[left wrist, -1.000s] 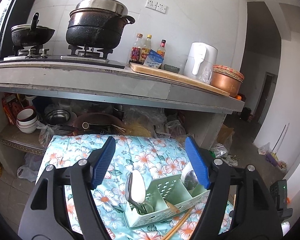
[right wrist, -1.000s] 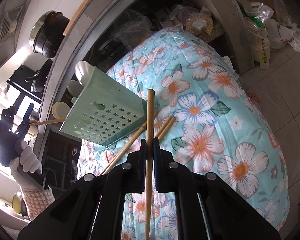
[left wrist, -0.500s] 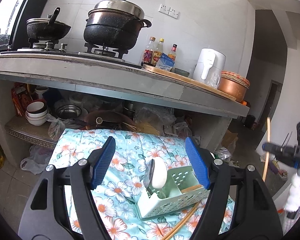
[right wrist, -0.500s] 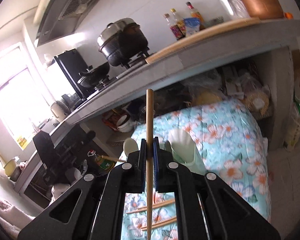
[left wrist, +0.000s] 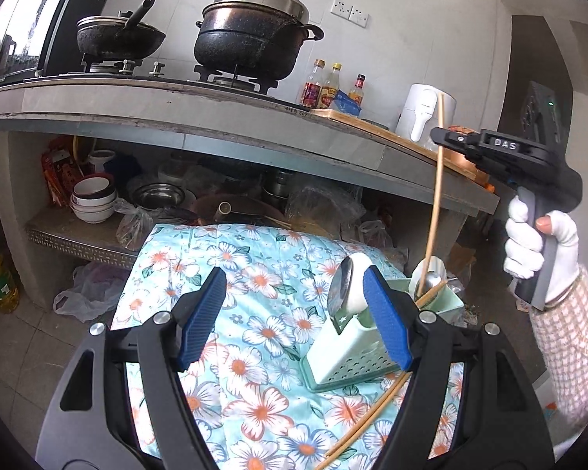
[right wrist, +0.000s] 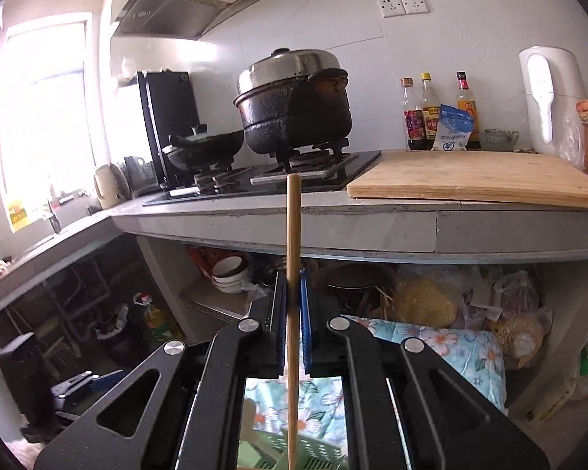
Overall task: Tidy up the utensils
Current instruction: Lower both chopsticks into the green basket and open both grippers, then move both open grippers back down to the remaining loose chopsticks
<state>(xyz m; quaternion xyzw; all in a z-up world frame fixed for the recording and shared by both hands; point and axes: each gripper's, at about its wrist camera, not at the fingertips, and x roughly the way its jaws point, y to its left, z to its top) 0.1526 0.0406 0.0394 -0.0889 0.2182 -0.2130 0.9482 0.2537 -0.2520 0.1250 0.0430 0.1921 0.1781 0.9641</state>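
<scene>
A pale green utensil caddy [left wrist: 349, 356] stands on the floral cloth [left wrist: 254, 274], with spoons [left wrist: 343, 290] upright in it. My left gripper [left wrist: 294, 317] is open and empty just in front of the caddy. My right gripper [right wrist: 292, 293] is shut on a wooden chopstick [right wrist: 293, 258] and holds it upright. In the left wrist view the right gripper [left wrist: 437, 133] is above the caddy and the chopstick [left wrist: 435, 203] reaches down with its lower end at the caddy's right compartment. Two more chopsticks [left wrist: 366, 423] lie on the cloth by the caddy.
A concrete counter [left wrist: 176, 113] behind carries a gas stove with a black pot [left wrist: 254, 35] and a wok [left wrist: 117, 37], bottles [left wrist: 325, 86], a cutting board [right wrist: 470, 176] and a white kettle [left wrist: 423, 113]. Bowls [left wrist: 94, 199] and pans sit on the shelf under it.
My right gripper has lifted the chopstick off the cloth, turned it upright and carried it over the caddy. The left gripper has stayed open and drawn back a little.
</scene>
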